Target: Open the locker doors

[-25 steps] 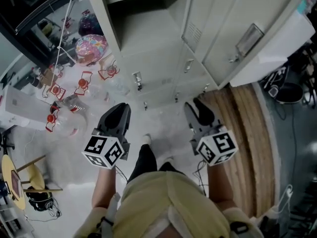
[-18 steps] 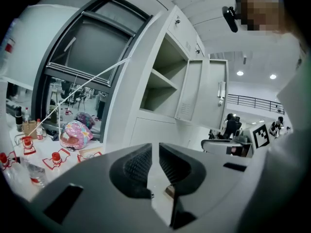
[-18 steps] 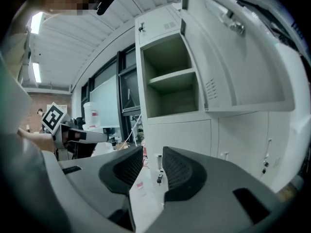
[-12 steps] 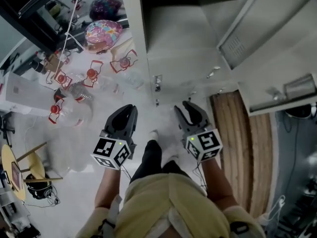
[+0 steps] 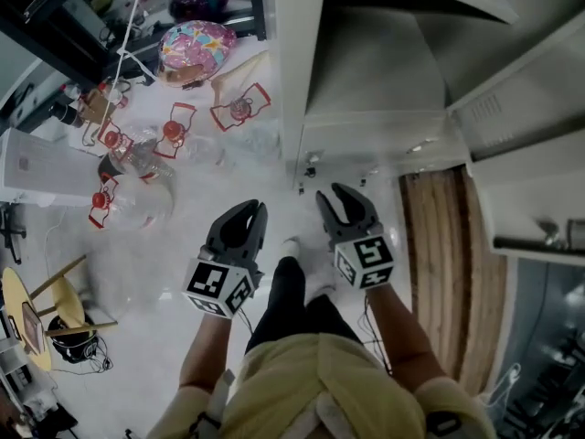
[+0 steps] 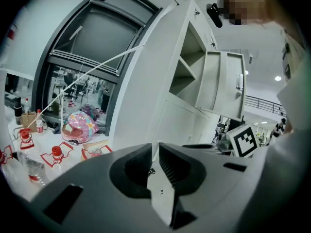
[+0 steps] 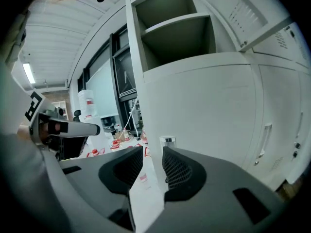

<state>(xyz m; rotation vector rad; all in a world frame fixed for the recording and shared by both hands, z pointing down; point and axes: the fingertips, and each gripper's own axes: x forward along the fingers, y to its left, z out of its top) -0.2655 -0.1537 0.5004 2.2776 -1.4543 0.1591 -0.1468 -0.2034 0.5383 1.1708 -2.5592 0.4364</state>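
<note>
White floor littered beside the steel lockers [image 5: 294,62], doors half done.
Upper door [image 5: 526,90] open; lower door [image 7: 204,115] beneath it shut. Stiff, light sheet metal, I judge: grip its latch handle [image 7: 167,141]. My left hand-held gripper [image 5: 249,208] and right hand-held gripper [image 5: 345,195] are slightly apart, empty.

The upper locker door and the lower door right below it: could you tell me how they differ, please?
The upper door is swung open to the right, baring a shelf; the lower door is shut flat. The upper door shows vent slots, while the lower door shows a small latch near its left edge. Both are plain pale grey metal.
</note>
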